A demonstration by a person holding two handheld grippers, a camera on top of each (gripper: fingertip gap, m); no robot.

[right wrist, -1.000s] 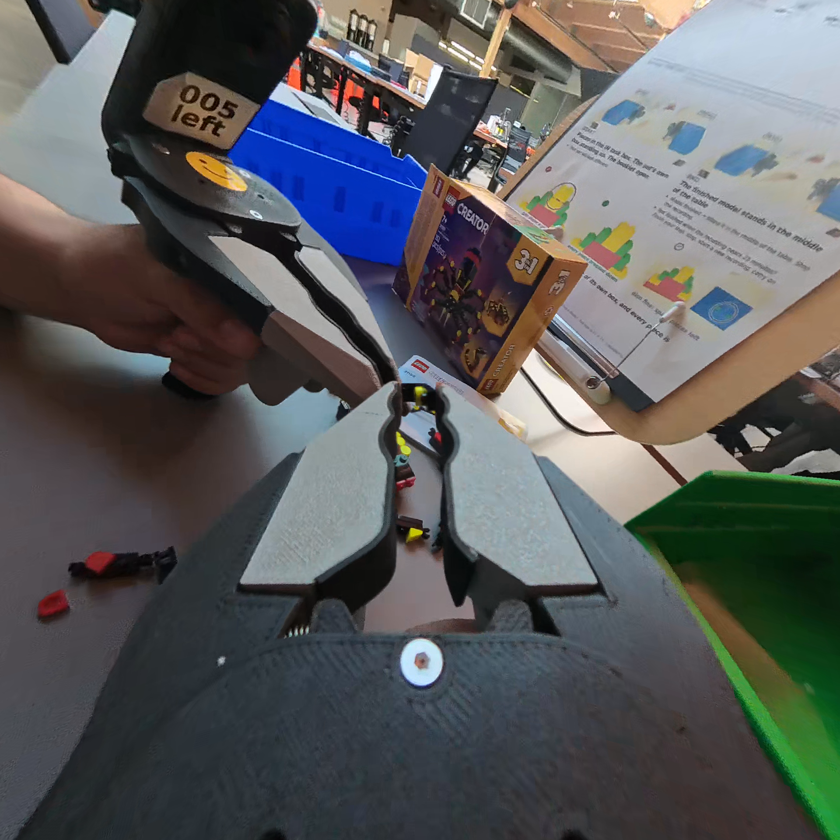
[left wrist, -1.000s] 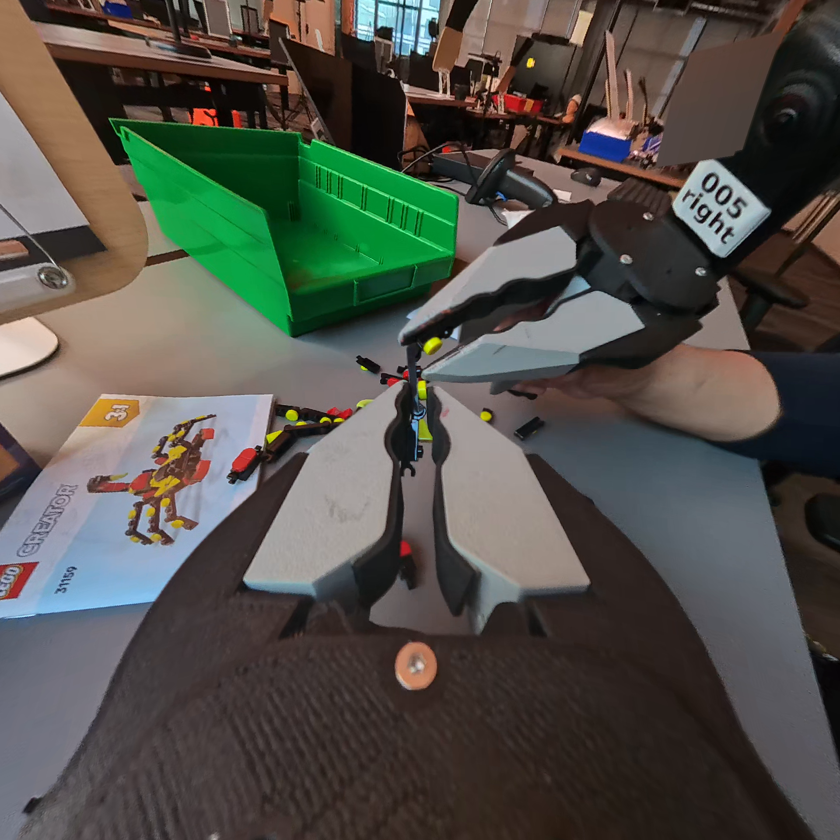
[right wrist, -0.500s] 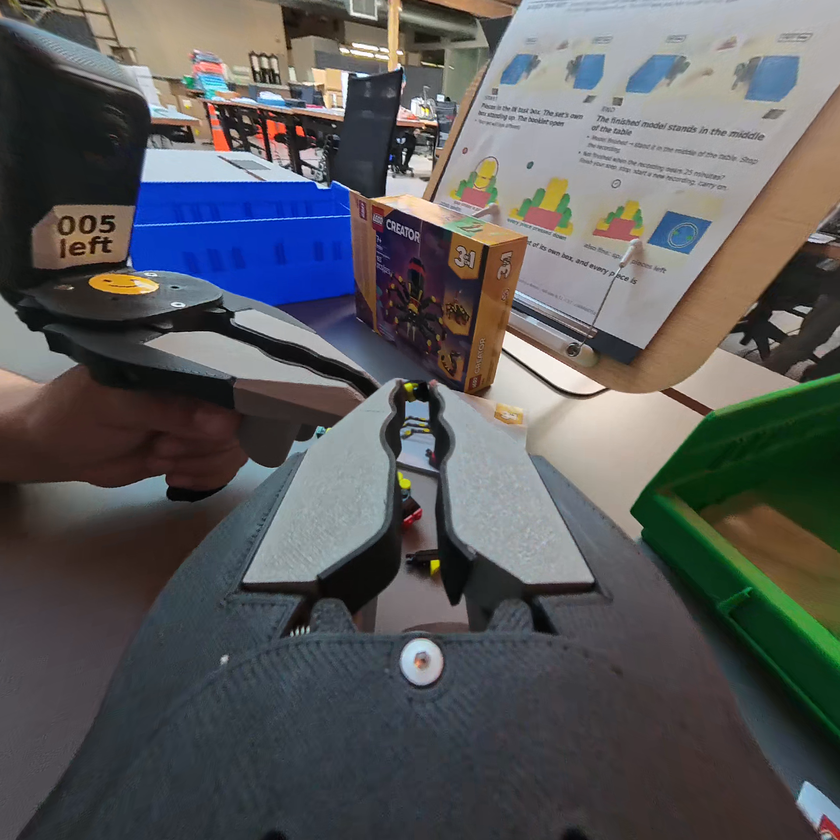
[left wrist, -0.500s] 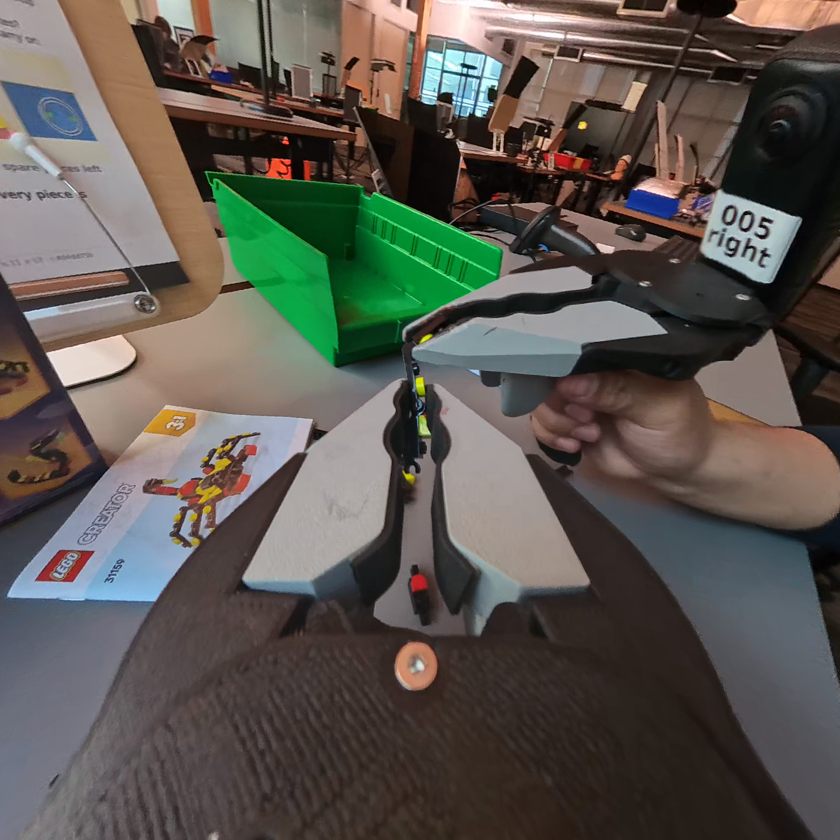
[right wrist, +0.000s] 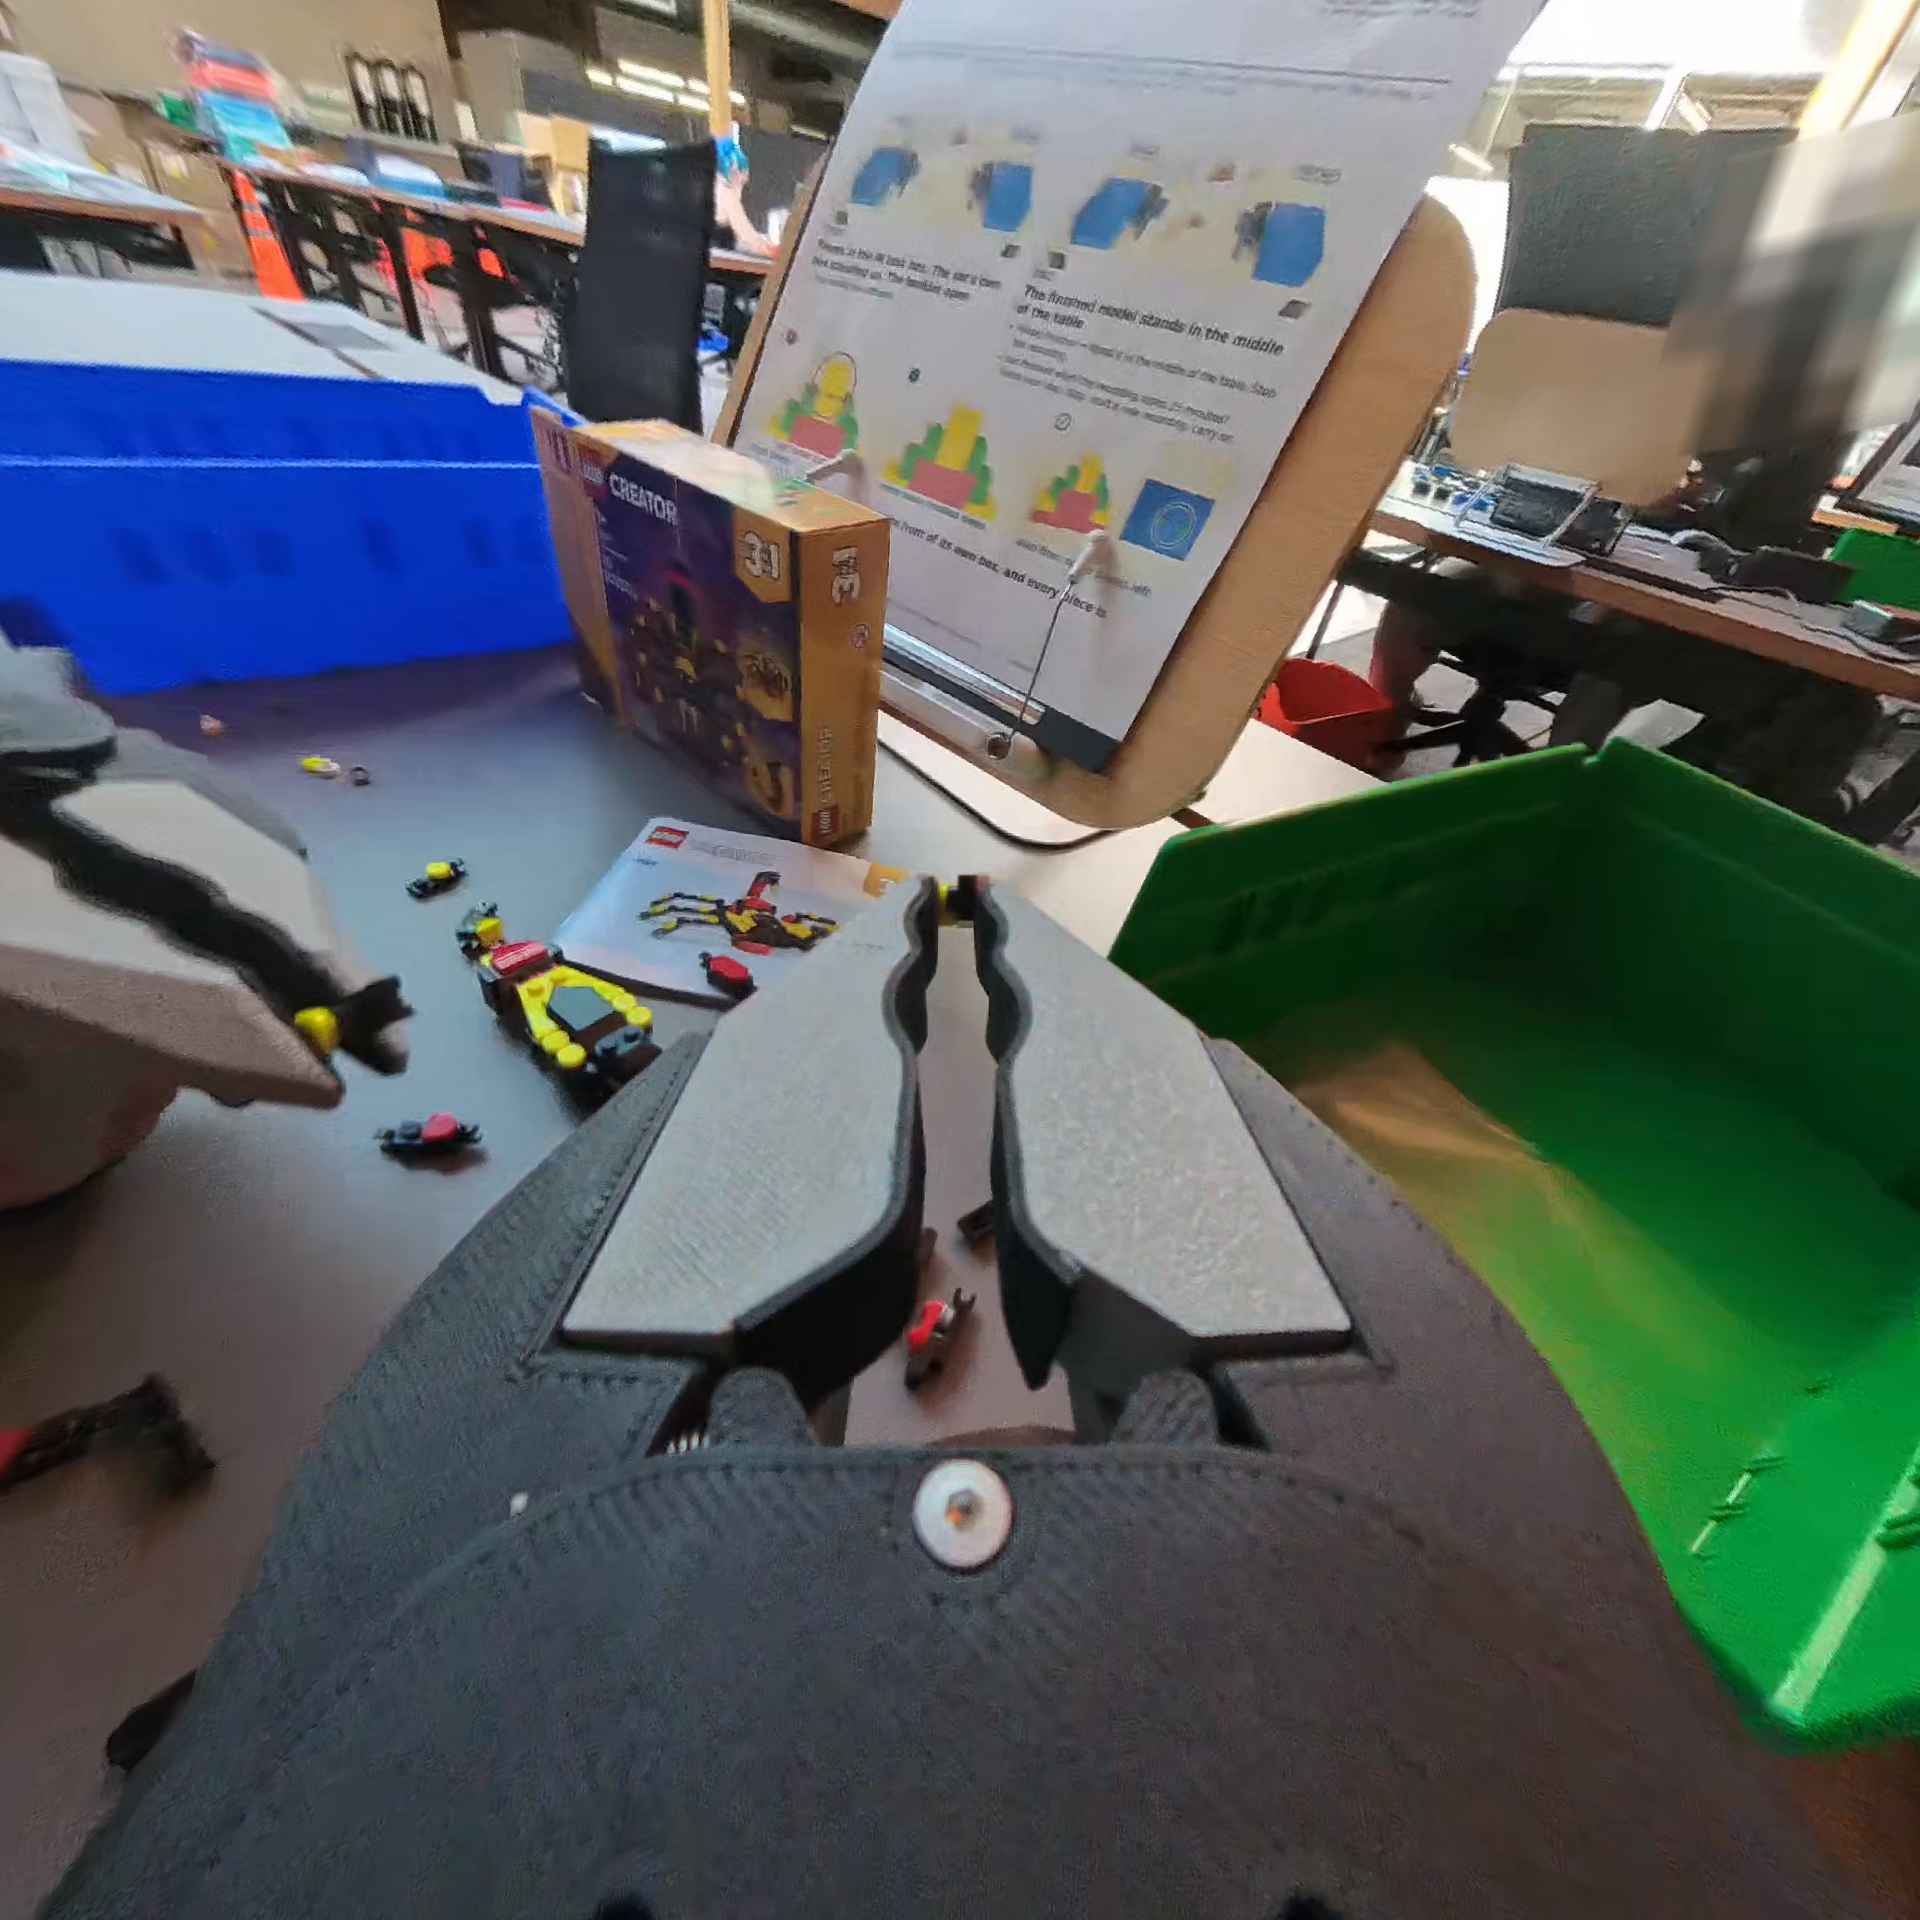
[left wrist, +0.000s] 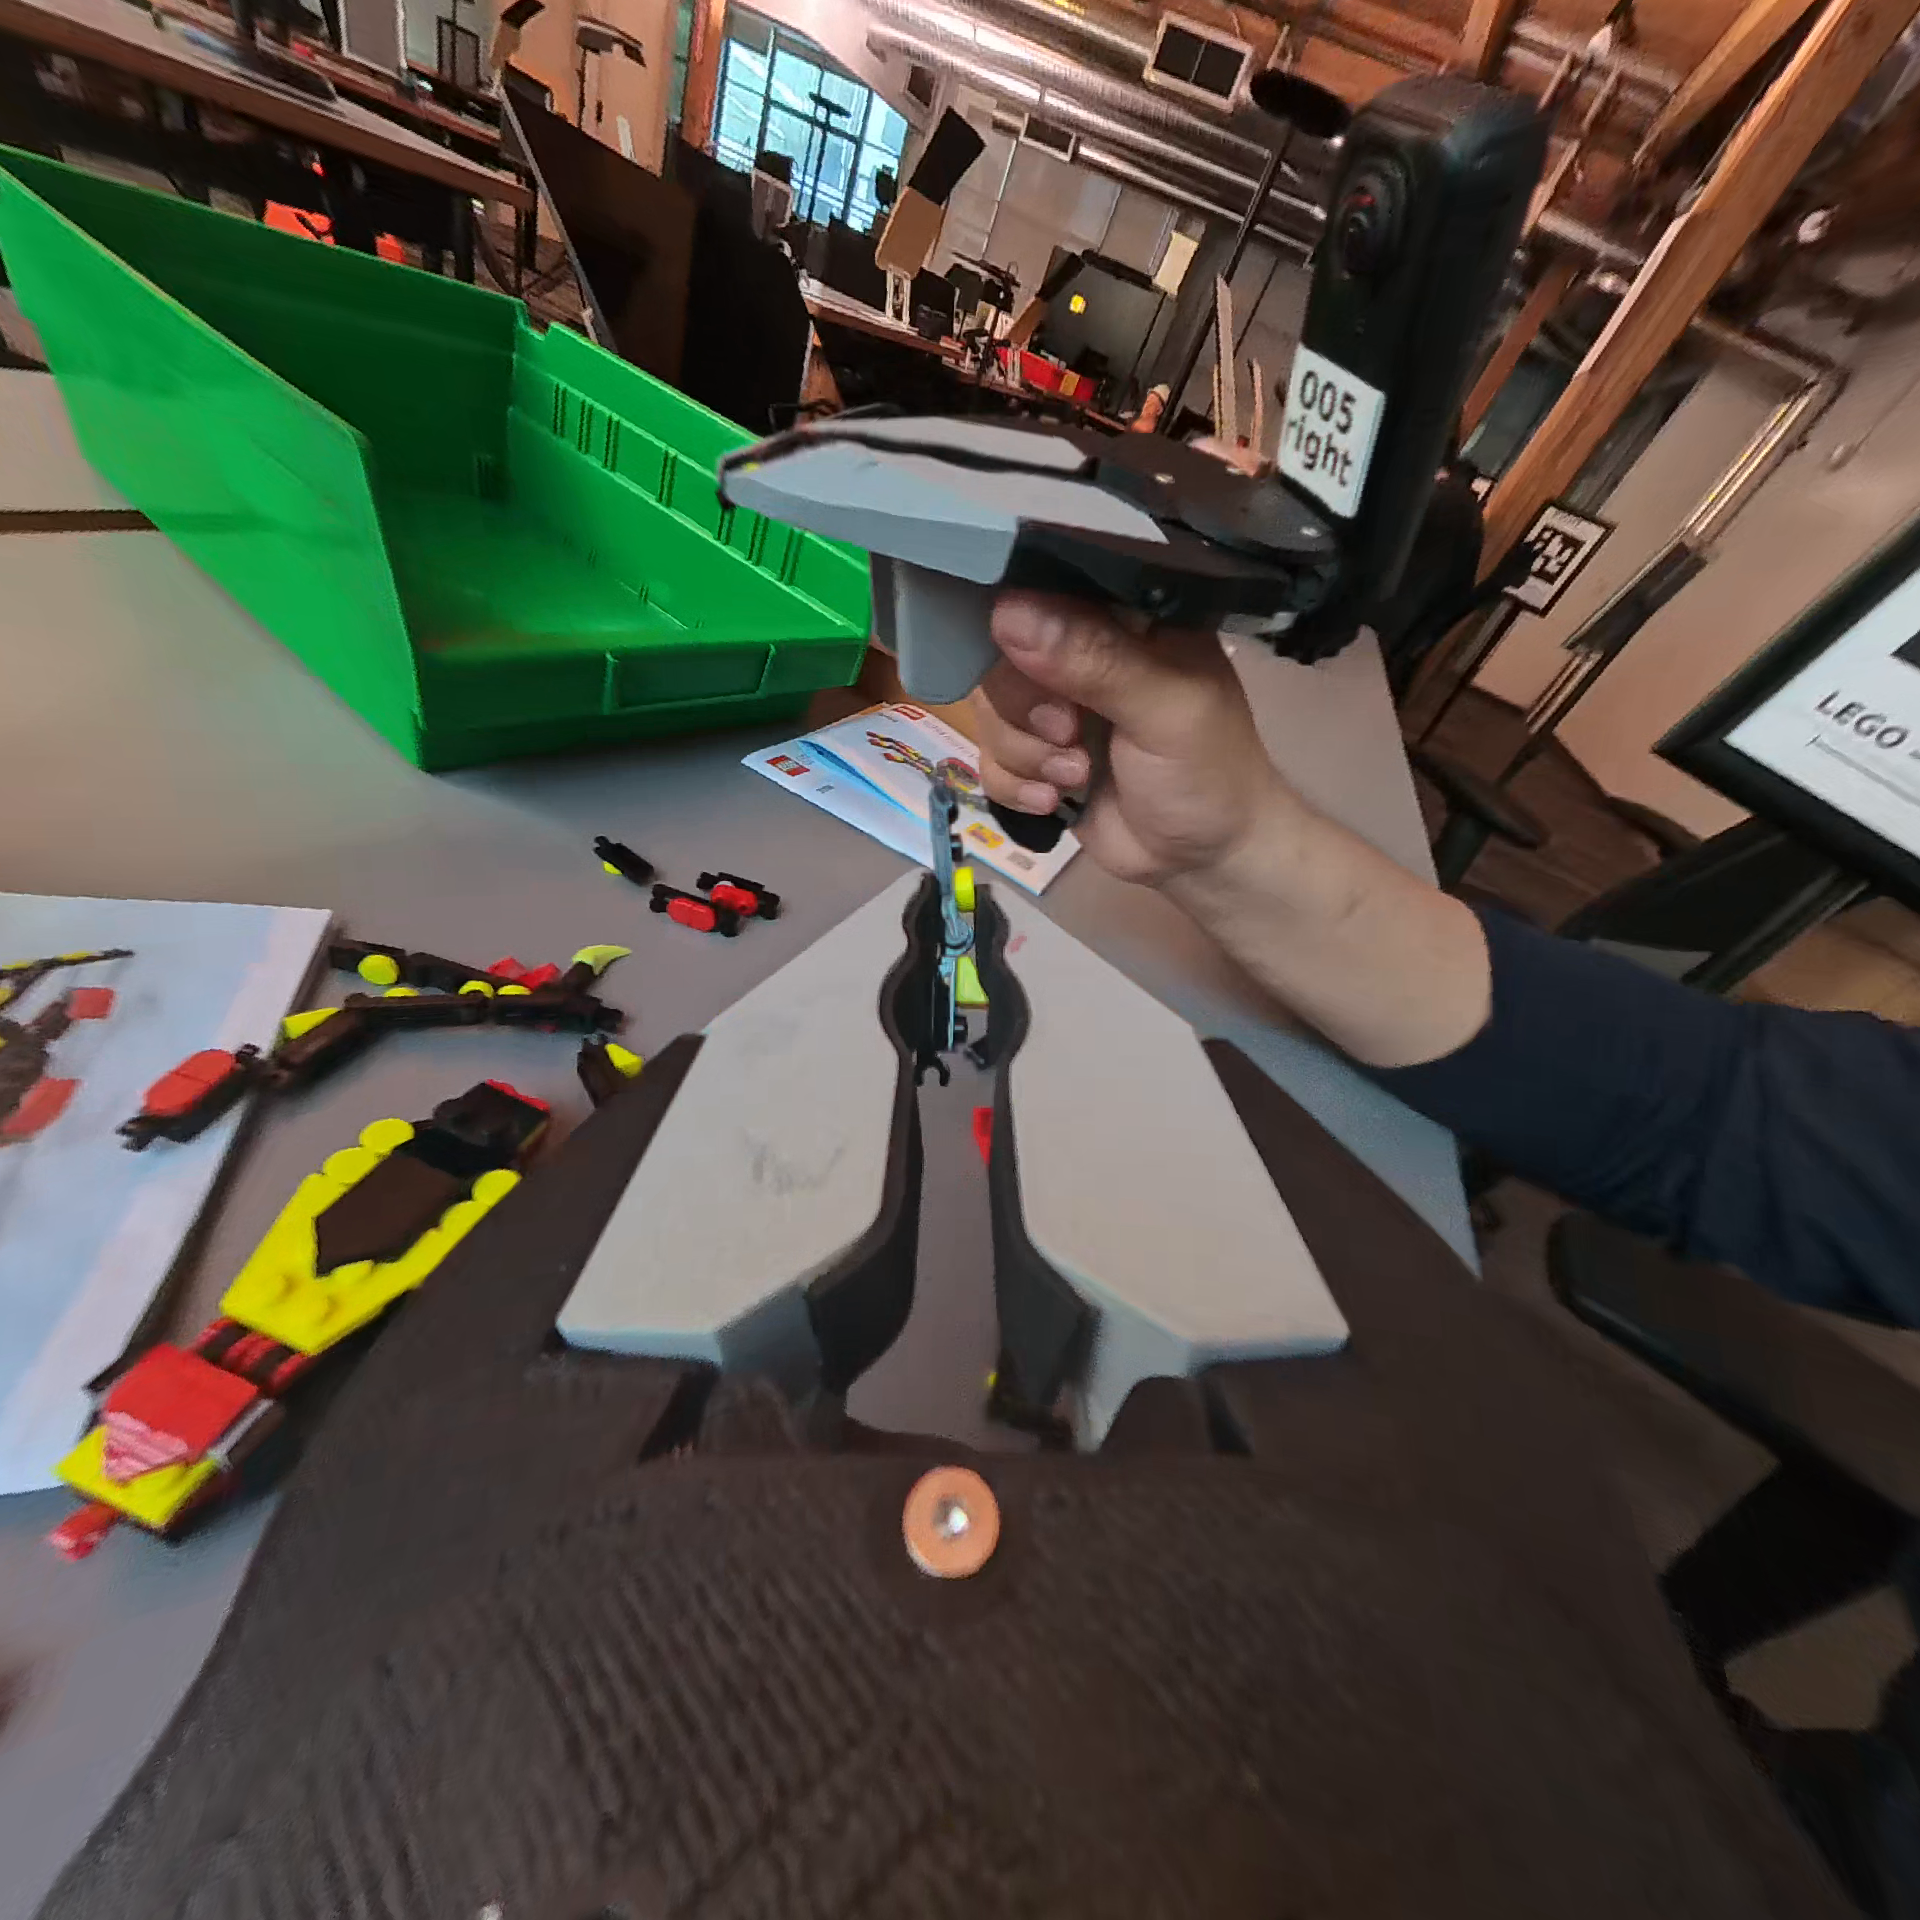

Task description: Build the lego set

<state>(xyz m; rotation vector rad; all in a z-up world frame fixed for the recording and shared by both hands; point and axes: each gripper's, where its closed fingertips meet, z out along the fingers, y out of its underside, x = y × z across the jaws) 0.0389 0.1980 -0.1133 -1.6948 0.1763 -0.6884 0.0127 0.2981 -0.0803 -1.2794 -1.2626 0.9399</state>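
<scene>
A grey tabletop (left wrist: 208,727) in an open workshop carries a green bin (left wrist: 468,540), a blue bin (right wrist: 260,499), a set box (right wrist: 727,603), two instruction booklets and scattered brick parts. The left gripper (left wrist: 951,935), low centre of its view, has its fingers narrowed onto a thin black-and-yellow brick limb (left wrist: 951,883) that sticks up past the tips. The right gripper (right wrist: 956,899), raised in the upper middle of the left view, pinches a tiny yellow-and-black piece (right wrist: 954,900) at its very tips. Both pieces look light, stiff and smooth, and the limb's joints would likely fold or pop apart under a squeeze; its flat sides seem the safest hold. A yellow, black and red body (left wrist: 384,1226) lies at lower left. How the limb sits deep between the fingers is hidden, and motion blur smears the tips.
</scene>
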